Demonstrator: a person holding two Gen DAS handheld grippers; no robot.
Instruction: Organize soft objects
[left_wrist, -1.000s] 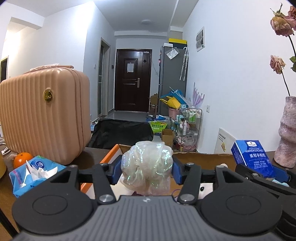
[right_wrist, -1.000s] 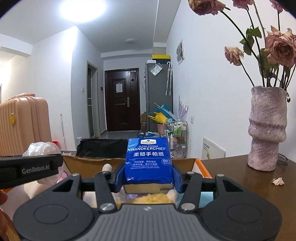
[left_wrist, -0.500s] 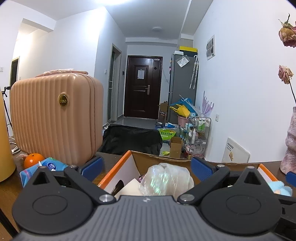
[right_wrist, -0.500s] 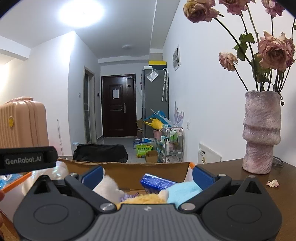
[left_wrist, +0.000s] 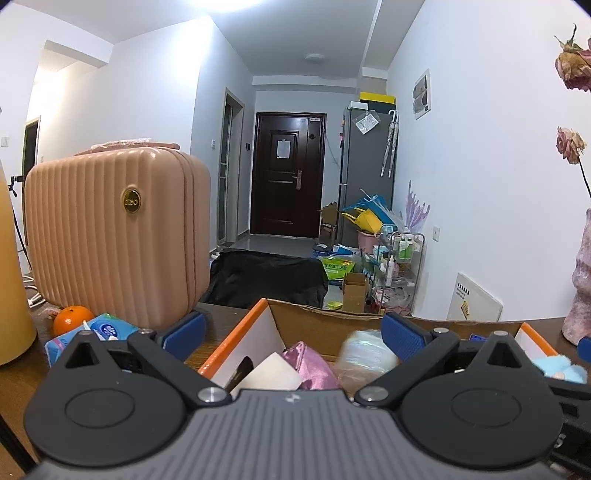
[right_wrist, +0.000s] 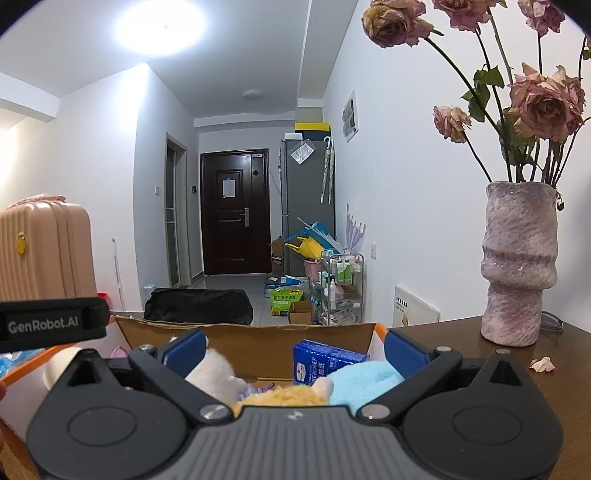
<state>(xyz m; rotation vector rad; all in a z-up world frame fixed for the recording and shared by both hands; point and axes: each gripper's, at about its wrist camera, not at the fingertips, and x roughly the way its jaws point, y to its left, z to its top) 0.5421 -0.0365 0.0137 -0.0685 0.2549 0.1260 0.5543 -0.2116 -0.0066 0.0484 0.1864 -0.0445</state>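
We are in a lived-in home, at a dark wooden table (right_wrist: 517, 354) facing down an entrance hallway. Straight ahead of our tools stands a dark brown front door (left_wrist: 286, 177), with a grey cabinet (left_wrist: 365, 173) to its right and umbrellas (left_wrist: 389, 144) hanging on it. Bags, small boxes and a wire rack of bottles (left_wrist: 400, 258) crowd the floor along the right-hand wall. Ahead and to the left sits a ribbed pink suitcase (left_wrist: 110, 236), with an orange (left_wrist: 72, 319) and a tissue pack (left_wrist: 99, 332) at its foot. To the right a textured vase (right_wrist: 519, 266) holds dried roses (right_wrist: 539, 105).
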